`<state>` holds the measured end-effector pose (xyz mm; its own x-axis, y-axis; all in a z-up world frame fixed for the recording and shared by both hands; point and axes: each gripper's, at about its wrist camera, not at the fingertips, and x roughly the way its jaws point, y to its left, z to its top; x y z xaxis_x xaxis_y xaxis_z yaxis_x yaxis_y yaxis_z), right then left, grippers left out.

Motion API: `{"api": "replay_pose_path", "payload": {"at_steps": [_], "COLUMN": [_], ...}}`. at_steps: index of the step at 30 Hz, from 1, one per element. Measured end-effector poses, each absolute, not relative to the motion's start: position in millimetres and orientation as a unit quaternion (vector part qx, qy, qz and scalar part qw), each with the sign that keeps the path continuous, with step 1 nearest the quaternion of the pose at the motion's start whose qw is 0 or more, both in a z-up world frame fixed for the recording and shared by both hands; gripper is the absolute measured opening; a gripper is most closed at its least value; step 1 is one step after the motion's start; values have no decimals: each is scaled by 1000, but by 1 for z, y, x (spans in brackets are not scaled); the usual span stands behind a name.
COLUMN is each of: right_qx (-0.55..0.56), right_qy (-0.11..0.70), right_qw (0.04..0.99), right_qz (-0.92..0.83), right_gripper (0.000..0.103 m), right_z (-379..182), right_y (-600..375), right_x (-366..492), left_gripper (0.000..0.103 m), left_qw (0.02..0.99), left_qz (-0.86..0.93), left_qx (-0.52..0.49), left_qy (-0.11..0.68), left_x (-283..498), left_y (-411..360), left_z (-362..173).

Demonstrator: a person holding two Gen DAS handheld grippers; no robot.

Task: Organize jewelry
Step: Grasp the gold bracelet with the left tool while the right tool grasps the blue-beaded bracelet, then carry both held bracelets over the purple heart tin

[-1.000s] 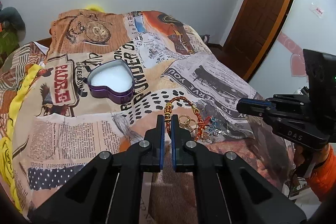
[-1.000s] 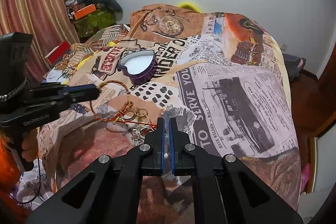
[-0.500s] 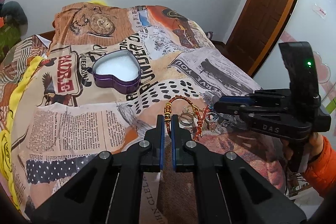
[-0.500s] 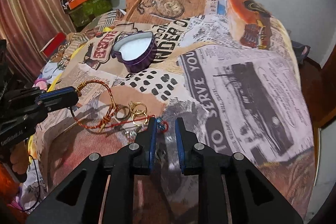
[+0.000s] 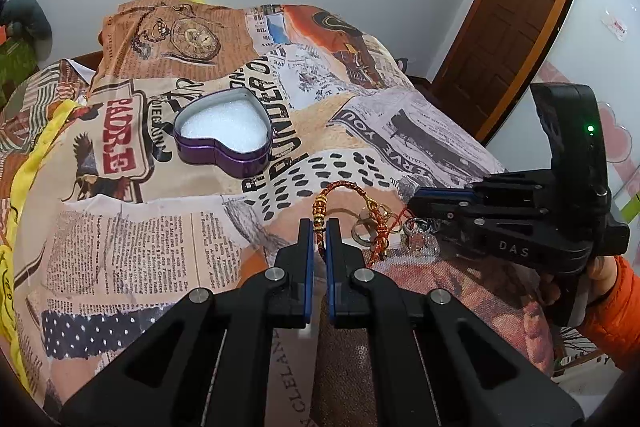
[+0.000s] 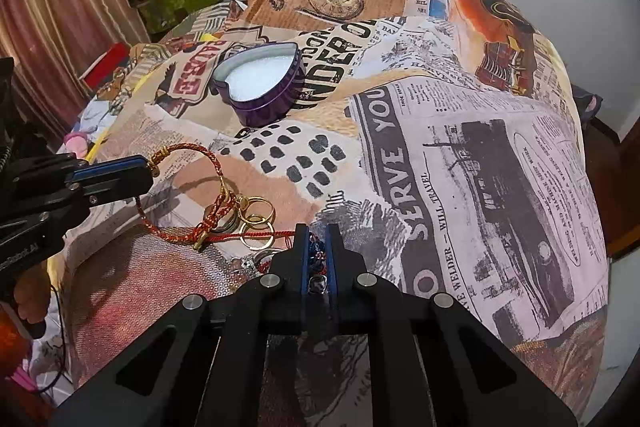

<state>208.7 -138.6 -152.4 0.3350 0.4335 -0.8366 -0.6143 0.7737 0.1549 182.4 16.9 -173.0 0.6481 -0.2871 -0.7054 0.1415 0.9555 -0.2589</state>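
1. While clamped on the braided red-and-gold cord bracelet [image 5: 318, 223] at its gold beads, left tool [image 5: 317, 227] sits nearly closed, holding the loop up off the newspaper-print bedspread [image 5: 132, 251].
2. Right tool [image 6: 316, 239], narrowed to a slim gap, pinches a small blue beaded piece [image 6: 316, 253]; grip firmness hard to tell.
3. Red thread [image 6: 256, 235] runs through the gold rings [image 6: 256, 213], touching both pieces.
4. Likely snag: pulling apart drags rings or knots the cords.
5. Open purple heart-shaped tin with white foam [image 5: 224, 131] waits well apart, beyond the pile; risk of dropping beads mid-carry.
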Motion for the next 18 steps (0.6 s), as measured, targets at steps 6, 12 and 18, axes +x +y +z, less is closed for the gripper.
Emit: {"api": "replay_pose_path", "payload": {"at_steps": [6, 12, 18], "right_qx": [-89, -85, -81], "right_qy": [461, 432, 401], "right_qw": [824, 843, 860], "right_qz": [315, 309, 306], "right_gripper": [7, 7, 7], "right_z": [-137, -110, -83], "right_y": [-148, -158, -163], "right_x": [202, 195, 191], "left_gripper": [4, 4, 4], "left_qw": [911, 917, 923], "left_qz": [-113, -108, -101], "left_qx": [-85, -85, -77], "left_qy": [388, 375, 364], "left_x": [176, 167, 158], "left_y": [18, 19, 20], "left_z": [-159, -146, -136]}}
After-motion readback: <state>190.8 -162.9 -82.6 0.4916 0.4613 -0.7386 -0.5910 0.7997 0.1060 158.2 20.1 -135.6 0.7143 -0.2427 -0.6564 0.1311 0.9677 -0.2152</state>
